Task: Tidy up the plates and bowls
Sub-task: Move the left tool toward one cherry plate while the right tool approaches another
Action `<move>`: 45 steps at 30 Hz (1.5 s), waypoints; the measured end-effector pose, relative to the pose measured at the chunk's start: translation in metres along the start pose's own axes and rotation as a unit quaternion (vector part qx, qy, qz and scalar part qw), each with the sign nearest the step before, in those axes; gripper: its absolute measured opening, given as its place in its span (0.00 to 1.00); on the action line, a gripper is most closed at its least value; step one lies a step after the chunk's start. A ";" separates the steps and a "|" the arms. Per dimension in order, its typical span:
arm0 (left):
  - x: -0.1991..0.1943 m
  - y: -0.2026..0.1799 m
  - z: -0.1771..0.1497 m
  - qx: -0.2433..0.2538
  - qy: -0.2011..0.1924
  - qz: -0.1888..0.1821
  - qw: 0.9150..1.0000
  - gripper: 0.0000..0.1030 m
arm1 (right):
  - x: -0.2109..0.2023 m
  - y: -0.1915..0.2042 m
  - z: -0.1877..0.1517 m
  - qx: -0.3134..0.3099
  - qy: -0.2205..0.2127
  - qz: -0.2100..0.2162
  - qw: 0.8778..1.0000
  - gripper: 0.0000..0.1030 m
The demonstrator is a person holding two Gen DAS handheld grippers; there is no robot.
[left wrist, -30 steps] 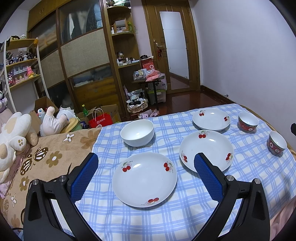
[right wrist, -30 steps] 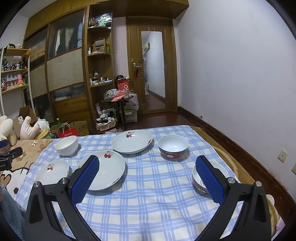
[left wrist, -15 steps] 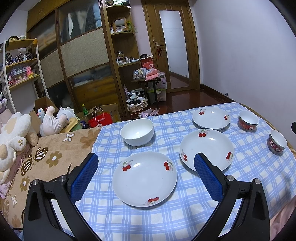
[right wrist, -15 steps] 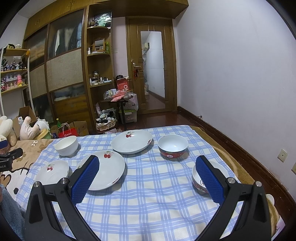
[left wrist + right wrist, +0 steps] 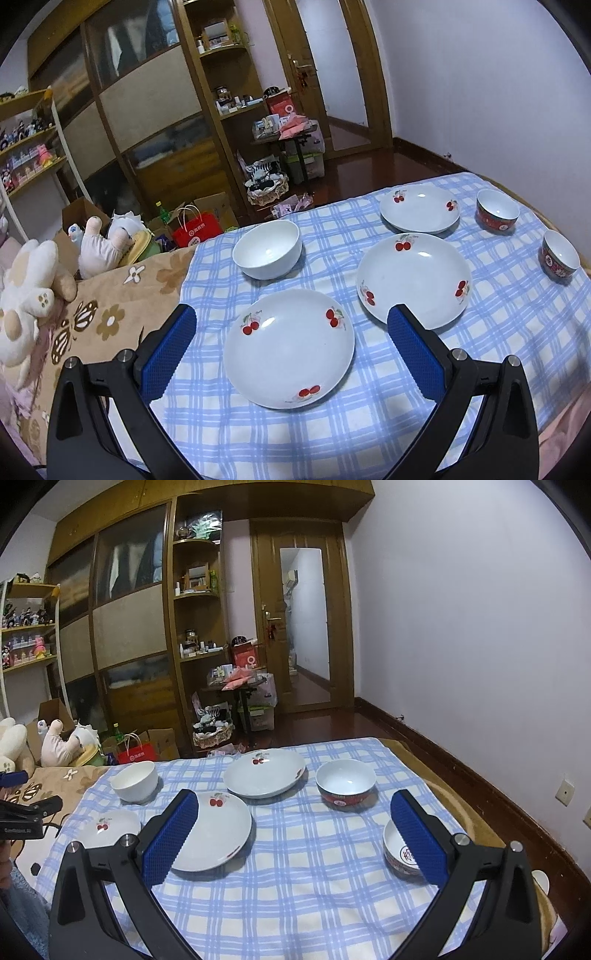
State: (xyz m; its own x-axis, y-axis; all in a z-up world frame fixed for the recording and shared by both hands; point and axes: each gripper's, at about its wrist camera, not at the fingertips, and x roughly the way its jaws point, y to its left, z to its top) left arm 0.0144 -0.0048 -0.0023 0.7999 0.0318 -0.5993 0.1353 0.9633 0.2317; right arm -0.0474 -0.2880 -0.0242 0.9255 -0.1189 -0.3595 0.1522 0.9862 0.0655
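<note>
Three white cherry-print plates lie on the blue checked cloth [image 5: 332, 424]: a near plate [image 5: 289, 347], a middle plate [image 5: 413, 278] and a far plate [image 5: 420, 208]. A plain white bowl [image 5: 266, 249] stands at the back left. Two red-sided bowls [image 5: 496, 216] [image 5: 559, 258] stand at the right. My left gripper [image 5: 291, 332] is open, held above the near plate. My right gripper [image 5: 295, 812] is open and empty above the cloth [image 5: 295, 886], between the middle plate [image 5: 212, 830] and a red bowl [image 5: 400, 854] partly hidden by its right finger.
The cloth covers a bed with a brown flowered blanket [image 5: 92, 325] and plush toys [image 5: 29, 273] at the left. The bed's right edge drops to a wooden floor [image 5: 480, 775]. A wardrobe and shelves [image 5: 147, 646] stand behind. The left gripper's body [image 5: 26, 816] shows at the left.
Both views shift only slightly; the left gripper has eased a little nearer the near plate. Nothing was gripped or moved.
</note>
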 end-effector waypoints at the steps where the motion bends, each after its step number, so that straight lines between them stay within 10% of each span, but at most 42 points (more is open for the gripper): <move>1: 0.000 -0.001 0.003 0.001 -0.001 0.000 1.000 0.99 | 0.000 0.004 0.003 -0.001 0.002 0.001 1.000 1.00; 23: 0.076 -0.013 0.103 -0.028 0.034 -0.060 0.997 0.99 | 0.071 0.030 0.044 0.017 0.049 0.042 0.998 1.00; 45: 0.210 -0.037 0.074 -0.052 0.147 -0.084 0.984 0.99 | 0.186 0.045 0.019 0.026 0.157 0.033 0.987 1.00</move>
State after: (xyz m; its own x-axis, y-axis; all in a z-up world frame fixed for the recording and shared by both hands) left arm 0.2207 -0.0537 -0.0795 0.5648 -0.0699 -0.8222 0.1791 0.9830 0.0395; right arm 0.1386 -0.2678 -0.0702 0.7817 -0.0056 -0.6237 0.1204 0.9825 0.1420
